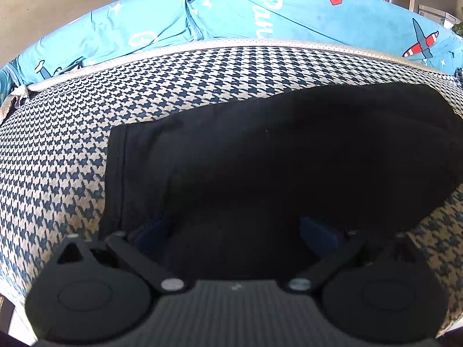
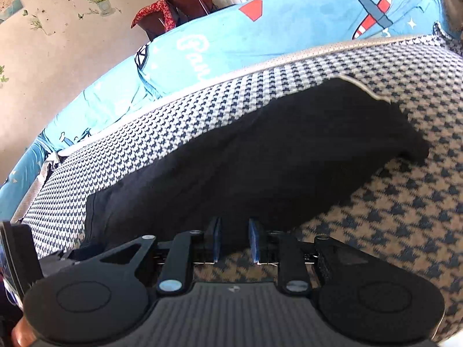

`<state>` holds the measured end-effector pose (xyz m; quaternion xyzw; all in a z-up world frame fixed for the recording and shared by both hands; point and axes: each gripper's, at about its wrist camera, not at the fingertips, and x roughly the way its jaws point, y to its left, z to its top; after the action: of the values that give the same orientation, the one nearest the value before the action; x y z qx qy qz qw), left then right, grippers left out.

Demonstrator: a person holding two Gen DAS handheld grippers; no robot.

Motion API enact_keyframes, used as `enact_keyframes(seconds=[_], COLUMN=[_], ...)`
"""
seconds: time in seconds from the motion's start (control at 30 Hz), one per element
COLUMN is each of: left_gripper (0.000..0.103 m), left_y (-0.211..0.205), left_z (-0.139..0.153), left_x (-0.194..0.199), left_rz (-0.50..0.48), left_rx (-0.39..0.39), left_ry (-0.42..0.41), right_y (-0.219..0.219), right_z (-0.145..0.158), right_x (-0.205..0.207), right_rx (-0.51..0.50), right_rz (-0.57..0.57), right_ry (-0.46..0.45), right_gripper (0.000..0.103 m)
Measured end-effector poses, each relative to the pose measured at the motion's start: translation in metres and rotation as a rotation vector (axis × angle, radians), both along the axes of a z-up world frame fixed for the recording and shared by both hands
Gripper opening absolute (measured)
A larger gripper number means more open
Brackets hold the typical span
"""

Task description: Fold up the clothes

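Note:
A black garment (image 1: 283, 156) lies folded on the houndstooth cover (image 1: 72, 133). My left gripper (image 1: 237, 231) is open, its blue pads (image 1: 317, 231) wide apart, low over the garment's near edge; nothing sits between them. In the right wrist view the same black garment (image 2: 260, 159) spreads across the houndstooth cover (image 2: 405, 208), with a thin white edge at its far corner. My right gripper (image 2: 235, 238) is partly open with a narrow gap between its blue pads (image 2: 254, 238), right at the garment's near edge. No cloth shows clamped between them.
A blue printed sheet (image 1: 260, 11) with planes and lettering lies beyond the cover's pale piped border; it also shows in the right wrist view (image 2: 260, 37). Chairs (image 2: 185, 3) and a wall stand behind. The left gripper's body (image 2: 17, 254) shows at the far left.

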<state>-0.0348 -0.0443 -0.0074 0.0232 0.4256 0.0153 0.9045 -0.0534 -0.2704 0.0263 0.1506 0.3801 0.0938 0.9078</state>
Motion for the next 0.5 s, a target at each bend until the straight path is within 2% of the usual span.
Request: enact_keyframes(seconds=[0.1, 0.27, 0.5], left_gripper=[0.103, 0.103, 0.103], left_y=[-0.002, -0.004, -0.014], left_z=[0.001, 0.004, 0.020], left_x=[-0.002, -0.007, -0.009], left_rz=[0.006, 0.008, -0.041], left_rx=[0.002, -0.007, -0.011], left_ry=[0.002, 0.008, -0.039], right_y=[-0.020, -0.053, -0.097], right_z=[0.016, 0.025, 0.023], right_x=[0.014, 0.037, 0.060], right_rx=[-0.032, -0.032, -0.046], right_rz=[-0.008, -0.070, -0.189], right_ry=[-0.033, -0.036, -0.035], right_gripper=[0.031, 0.031, 0.031])
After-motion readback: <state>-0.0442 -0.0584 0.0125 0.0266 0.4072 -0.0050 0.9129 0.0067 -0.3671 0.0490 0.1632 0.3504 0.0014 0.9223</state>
